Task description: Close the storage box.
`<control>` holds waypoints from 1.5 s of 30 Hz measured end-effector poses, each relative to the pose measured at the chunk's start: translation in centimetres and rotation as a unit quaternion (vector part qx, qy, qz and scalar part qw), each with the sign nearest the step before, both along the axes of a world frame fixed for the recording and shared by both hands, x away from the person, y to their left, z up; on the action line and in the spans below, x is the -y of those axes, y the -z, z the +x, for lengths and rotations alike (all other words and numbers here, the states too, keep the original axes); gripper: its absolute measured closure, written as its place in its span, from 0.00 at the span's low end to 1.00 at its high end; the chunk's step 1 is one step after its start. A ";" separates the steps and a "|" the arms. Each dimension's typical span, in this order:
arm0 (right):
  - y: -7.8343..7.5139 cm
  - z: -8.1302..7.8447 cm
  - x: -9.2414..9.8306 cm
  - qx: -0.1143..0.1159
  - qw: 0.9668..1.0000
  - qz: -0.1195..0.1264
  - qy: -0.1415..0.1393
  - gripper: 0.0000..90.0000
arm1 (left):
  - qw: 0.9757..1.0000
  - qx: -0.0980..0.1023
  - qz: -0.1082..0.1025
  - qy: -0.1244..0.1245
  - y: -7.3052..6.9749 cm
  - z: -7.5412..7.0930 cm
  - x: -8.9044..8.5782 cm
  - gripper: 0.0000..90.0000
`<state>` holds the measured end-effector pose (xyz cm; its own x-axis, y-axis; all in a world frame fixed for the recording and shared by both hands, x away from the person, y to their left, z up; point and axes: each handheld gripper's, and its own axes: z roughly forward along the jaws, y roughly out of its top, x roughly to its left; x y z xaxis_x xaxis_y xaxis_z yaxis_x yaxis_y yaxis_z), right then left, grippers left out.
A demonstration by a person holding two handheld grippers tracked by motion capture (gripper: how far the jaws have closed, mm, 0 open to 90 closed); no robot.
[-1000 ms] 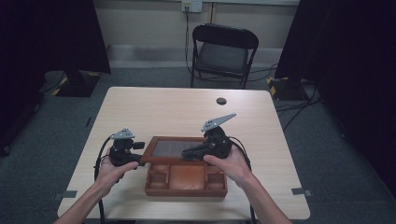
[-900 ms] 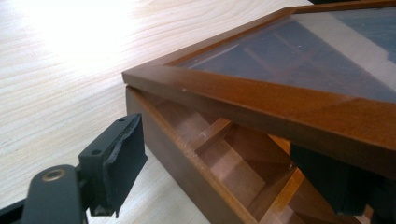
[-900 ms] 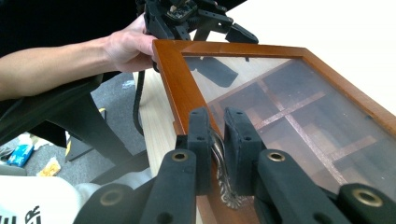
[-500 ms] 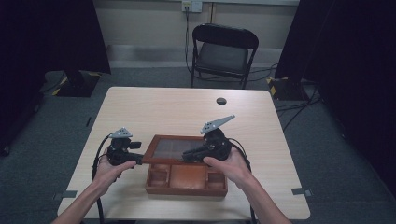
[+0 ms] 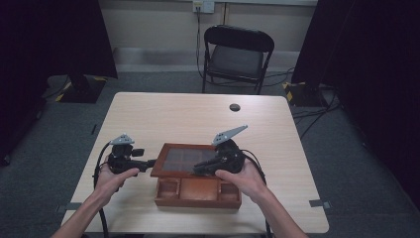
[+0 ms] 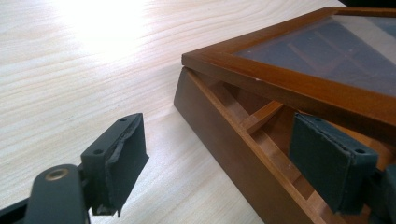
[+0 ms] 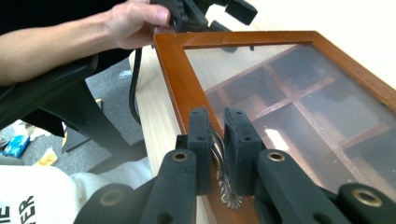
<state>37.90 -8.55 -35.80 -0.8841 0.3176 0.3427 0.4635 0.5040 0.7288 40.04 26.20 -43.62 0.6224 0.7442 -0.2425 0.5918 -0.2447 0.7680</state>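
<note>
Lid handle (image 7: 219,161) pinched by right gripper (image 7: 218,140); high view hides it.

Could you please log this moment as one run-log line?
right gripper: shut on lid handle | lid: partly raised | left gripper: open at wooden box left corner

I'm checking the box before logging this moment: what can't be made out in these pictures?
- Compartments' contents: the glass lid reflects light in the right gripper view.
- Lid handle: mostly hidden between the right gripper fingers.
- Dark round thing: too small in the high view.
- Wooden box: cut off by the left gripper view's edge.
</note>
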 end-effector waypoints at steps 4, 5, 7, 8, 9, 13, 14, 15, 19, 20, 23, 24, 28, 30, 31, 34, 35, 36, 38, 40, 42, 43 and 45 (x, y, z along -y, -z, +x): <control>0.3 -0.3 -0.2 0.001 1.000 -0.009 0.000 0.91 | 1.000 0.004 0.006 -0.007 -0.3 0.0 -0.4 0.21; 0.4 -0.4 -0.2 0.001 1.000 -0.010 -0.001 0.91 | 1.000 0.006 0.004 -0.010 -0.4 0.0 -0.6 0.21; 0.7 -0.5 -0.3 0.000 1.000 -0.013 -0.002 0.91 | 1.000 0.006 0.000 -0.018 -0.4 0.1 -1.0 0.21; 0.8 -0.6 -0.3 0.000 1.000 -0.014 -0.004 0.91 | 1.000 0.006 0.000 -0.021 -0.4 0.2 -1.1 0.21; 1.0 -0.6 -0.3 0.000 1.000 -0.015 -0.005 0.91 | 1.000 0.006 0.002 -0.022 -0.4 0.2 -1.2 0.21; 1.8 -0.9 -0.5 0.000 1.000 -0.024 -0.016 0.91 | 1.000 0.005 0.000 -0.025 -0.3 0.3 -1.4 0.21; 2.1 -0.9 -0.5 -0.004 0.999 -0.026 -0.020 0.91 | 1.000 0.005 0.001 -0.024 -0.4 0.3 -1.4 0.21; 2.4 -1.0 -0.6 -0.005 0.999 -0.028 -0.021 0.91 | 1.000 0.005 0.001 -0.023 -0.4 0.3 -1.4 0.21; 3.6 -1.3 -0.9 -0.010 0.998 -0.045 -0.031 0.91 | 1.000 0.005 0.001 -0.022 -0.3 0.3 -1.3 0.21; 3.8 -1.4 -1.0 -0.012 0.998 -0.049 -0.031 0.91 | 1.000 0.004 0.001 -0.024 -0.3 0.3 -1.3 0.21; 4.6 -1.4 -1.2 -0.016 0.997 -0.059 -0.036 0.92 | 1.000 0.004 0.003 -0.023 -0.3 0.3 -1.4 0.21; 4.9 -1.5 -1.3 -0.020 0.997 -0.060 -0.038 0.92 | 1.000 0.003 0.002 -0.024 -0.3 0.3 -1.4 0.21; 5.4 -1.6 -1.6 -0.022 0.996 -0.074 -0.040 0.92 | 1.000 0.000 0.005 -0.022 -0.2 0.3 -1.4 0.21; 5.6 -1.6 -1.7 -0.022 0.996 -0.075 -0.041 0.92 | 1.000 0.000 0.007 -0.021 -0.2 0.3 -1.4 0.21; 5.7 -1.6 -1.7 -0.022 0.996 -0.075 -0.040 0.92 | 1.000 0.001 0.006 -0.021 -0.2 0.3 -1.3 0.21; 6.2 -1.6 -1.8 -0.027 0.996 -0.080 -0.041 0.92 | 1.000 -0.001 0.006 -0.021 -0.2 0.3 -1.3 0.21; 6.4 -1.6 -1.9 -0.025 0.995 -0.084 -0.043 0.92 | 1.000 -0.001 0.008 -0.022 -0.2 0.3 -1.3 0.21; 6.6 -1.7 -2.0 -0.025 0.995 -0.088 -0.043 0.92 | 1.000 -0.001 0.008 -0.023 -0.1 0.3 -1.2 0.21; 6.9 -1.7 -2.0 -0.028 0.994 -0.092 -0.043 0.92 | 1.000 -0.003 0.010 -0.022 -0.1 0.3 -1.2 0.21; 6.9 -1.7 -2.0 -0.029 0.995 -0.091 -0.041 0.92 | 1.000 -0.005 0.009 -0.021 0.0 0.4 -1.2 0.21; 6.9 -1.9 -2.0 -0.034 0.995 -0.092 -0.028 0.91 | 1.000 -0.007 0.015 -0.022 0.1 0.4 -1.2 0.21; 6.9 -1.9 -1.9 -0.029 0.995 -0.088 -0.027 0.90 | 1.000 -0.008 0.014 -0.021 0.1 0.5 -1.3 0.21; 7.0 -1.9 -1.7 -0.032 0.996 -0.078 -0.019 0.76 | 1.000 -0.010 0.017 -0.024 0.2 0.5 -1.3 0.21</control>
<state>36.00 -6.86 -42.80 -0.8744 0.3388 0.3475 0.4852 0.6273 0.6092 40.58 27.45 -43.81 0.5803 0.7814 -0.2295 0.6195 -0.2406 0.7472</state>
